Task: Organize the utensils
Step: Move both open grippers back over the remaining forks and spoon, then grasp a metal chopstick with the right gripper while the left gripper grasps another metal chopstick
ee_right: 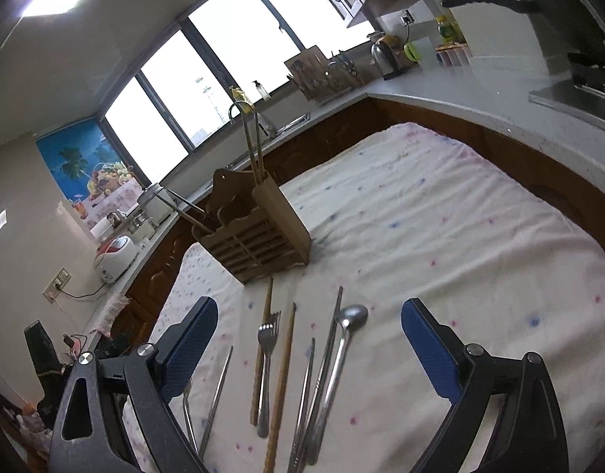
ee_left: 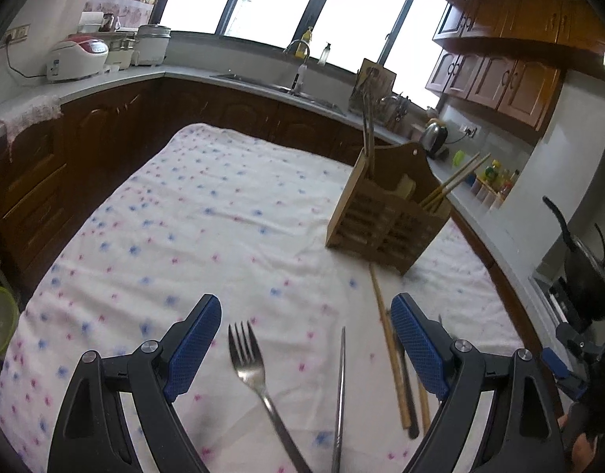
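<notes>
A wooden utensil caddy [ee_left: 385,216] stands on the flowered tablecloth [ee_left: 207,213], holding wooden chopsticks and two metal handles. My left gripper [ee_left: 306,339] is open and empty above a metal fork [ee_left: 249,366] and a metal chopstick [ee_left: 339,398]; wooden chopsticks [ee_left: 393,358] lie by its right finger. In the right wrist view the caddy [ee_right: 255,232] stands ahead. My right gripper [ee_right: 308,339] is open and empty over a row of utensils: a fork [ee_right: 267,358], a spoon [ee_right: 341,351], wooden chopsticks [ee_right: 282,378] and metal chopsticks [ee_right: 219,390].
Kitchen counters [ee_left: 117,79] wrap around the table, with a rice cooker [ee_left: 75,57], a sink [ee_left: 278,86], a kettle [ee_left: 434,138] and a wok [ee_left: 586,272] on the stove at right. Dark wood cabinets stand below the counters.
</notes>
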Demonstrator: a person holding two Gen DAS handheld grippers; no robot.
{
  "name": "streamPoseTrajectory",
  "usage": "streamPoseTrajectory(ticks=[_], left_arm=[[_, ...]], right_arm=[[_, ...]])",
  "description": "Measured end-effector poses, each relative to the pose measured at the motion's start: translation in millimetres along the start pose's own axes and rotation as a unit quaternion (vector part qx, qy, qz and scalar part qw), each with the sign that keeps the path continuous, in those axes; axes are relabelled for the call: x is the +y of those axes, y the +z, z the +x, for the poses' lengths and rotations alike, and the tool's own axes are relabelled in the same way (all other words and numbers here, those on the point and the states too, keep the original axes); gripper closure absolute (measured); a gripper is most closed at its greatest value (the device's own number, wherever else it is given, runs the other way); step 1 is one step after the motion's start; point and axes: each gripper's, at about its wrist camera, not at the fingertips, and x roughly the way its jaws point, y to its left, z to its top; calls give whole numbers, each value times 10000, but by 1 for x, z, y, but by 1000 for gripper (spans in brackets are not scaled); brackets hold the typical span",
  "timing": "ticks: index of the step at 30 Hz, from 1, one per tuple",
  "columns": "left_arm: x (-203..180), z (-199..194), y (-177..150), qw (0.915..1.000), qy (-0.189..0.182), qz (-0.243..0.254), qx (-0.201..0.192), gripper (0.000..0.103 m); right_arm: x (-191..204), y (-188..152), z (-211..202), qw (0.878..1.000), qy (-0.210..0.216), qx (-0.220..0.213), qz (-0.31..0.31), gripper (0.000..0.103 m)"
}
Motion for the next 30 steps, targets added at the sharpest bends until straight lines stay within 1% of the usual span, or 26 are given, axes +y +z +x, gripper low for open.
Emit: streamPoseTrajectory(ticks=[6, 11, 12, 14, 16, 17, 19, 21, 23, 25, 28, 29, 30], left_arm=[[-6, 4, -4, 9996, 33, 72, 269, 15], [-13, 9, -4, 9988, 37, 227, 424, 15], [-14, 10, -4, 9986, 41, 263, 456, 15], [-17, 12, -5, 9980, 61, 322, 535, 15], [-19, 17, -4, 9975, 76, 366, 607, 15], [-20, 19, -4, 9971, 84, 386, 647, 15], [-20, 25, -4, 9965, 97, 422, 715, 16], [-22, 29, -3, 9960, 110, 455, 763, 16], [-24, 33, -3, 9952, 100, 496, 833, 16], [-27, 39, -3, 9945, 88, 533, 892, 17], [-30, 45, -4, 9933, 37, 610, 977, 18], [-31, 49, -4, 9928, 20, 634, 1016, 20], [-32, 51, -4, 9923, 3, 654, 1052, 23]], right_arm=[[5, -8, 4, 9996, -116, 151, -203, 7], [11, -11, 11, 9984, -267, 254, -431, 9], [13, -12, 14, 9980, -292, 298, -475, 11], [14, -13, 19, 9973, -316, 390, -531, 17], [16, -15, 25, 9966, -344, 482, -575, 28], [17, -16, 28, 9960, -371, 534, -614, 31], [20, -18, 34, 9948, -415, 636, -684, 46], [23, -19, 40, 9939, -391, 728, -725, 53], [27, -19, 44, 9933, -371, 780, -771, 56], [31, -20, 50, 9922, -335, 861, -842, 63], [35, -22, 61, 9906, -259, 1010, -887, 68], [36, -23, 67, 9895, -263, 1093, -907, 70], [37, -24, 72, 9884, -299, 1171, -917, 74]])
